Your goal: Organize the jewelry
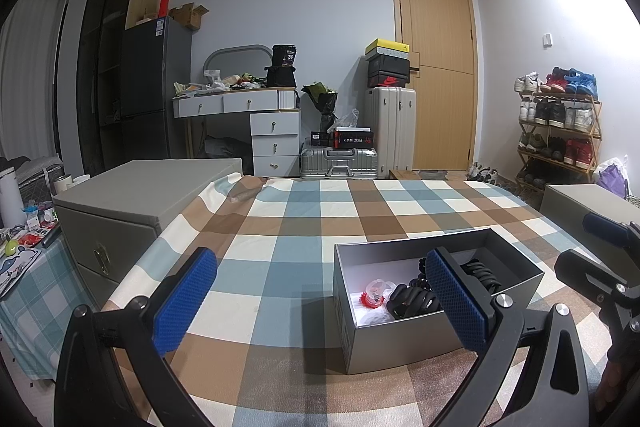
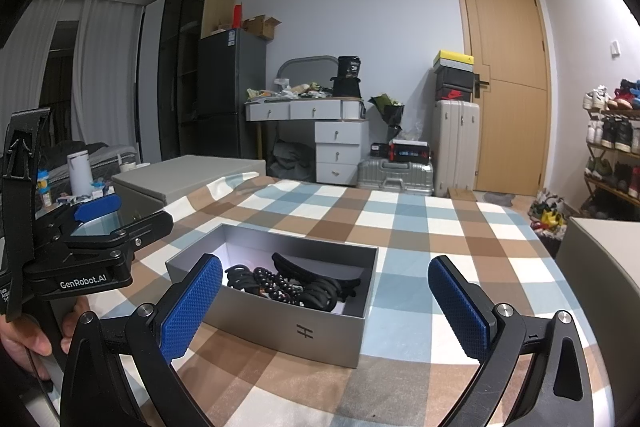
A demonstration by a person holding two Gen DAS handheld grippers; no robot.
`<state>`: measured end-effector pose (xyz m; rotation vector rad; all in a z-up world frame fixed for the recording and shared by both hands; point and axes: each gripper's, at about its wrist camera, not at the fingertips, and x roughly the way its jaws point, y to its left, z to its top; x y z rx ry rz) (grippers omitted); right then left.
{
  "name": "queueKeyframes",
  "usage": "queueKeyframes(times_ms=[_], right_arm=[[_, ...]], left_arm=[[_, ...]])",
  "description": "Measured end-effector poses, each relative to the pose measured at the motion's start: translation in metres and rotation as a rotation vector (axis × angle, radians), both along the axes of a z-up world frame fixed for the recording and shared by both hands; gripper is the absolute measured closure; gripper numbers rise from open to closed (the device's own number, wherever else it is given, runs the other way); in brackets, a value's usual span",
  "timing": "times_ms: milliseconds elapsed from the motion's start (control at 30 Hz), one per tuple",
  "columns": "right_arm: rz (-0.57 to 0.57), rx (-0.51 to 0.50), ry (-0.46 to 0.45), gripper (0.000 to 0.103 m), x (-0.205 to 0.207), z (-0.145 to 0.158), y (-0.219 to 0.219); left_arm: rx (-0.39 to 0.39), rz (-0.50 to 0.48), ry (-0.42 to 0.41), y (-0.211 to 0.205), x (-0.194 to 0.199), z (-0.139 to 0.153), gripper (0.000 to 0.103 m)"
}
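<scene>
A grey box (image 2: 304,331) with no lid is set on a surface covered by a checked cloth (image 2: 420,227) in blue, brown and white. Inside the box, black hair ties (image 2: 240,277), a string of dark beads (image 2: 276,281) and a long black hair clip (image 2: 316,271) are piled together. In the left wrist view, a small red and clear thing (image 1: 374,297) is also seen on the white floor of the box, next to the black pile.

The left gripper (image 1: 320,301) is held wide open, with nothing between its blue pads (image 1: 182,303). It is kept just left of the box, and one pad is seen in front of the box wall.

The right gripper (image 2: 326,309) is also held wide open and empty. It is pointed at the box from the near side.

A hand (image 2: 24,339) is seen holding the left gripper's handle
</scene>
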<state>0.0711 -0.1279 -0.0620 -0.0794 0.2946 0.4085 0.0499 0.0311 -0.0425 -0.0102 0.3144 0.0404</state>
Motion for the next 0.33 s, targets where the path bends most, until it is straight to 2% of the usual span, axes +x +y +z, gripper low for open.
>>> queueKeyframes(times_ms=[333], right_arm=[[0.0,0.0,0.0,0.0,0.0,0.0001,0.0]], left_arm=[[0.0,-0.002,0.001,-0.0012,0.0015,-0.0004,0.001]])
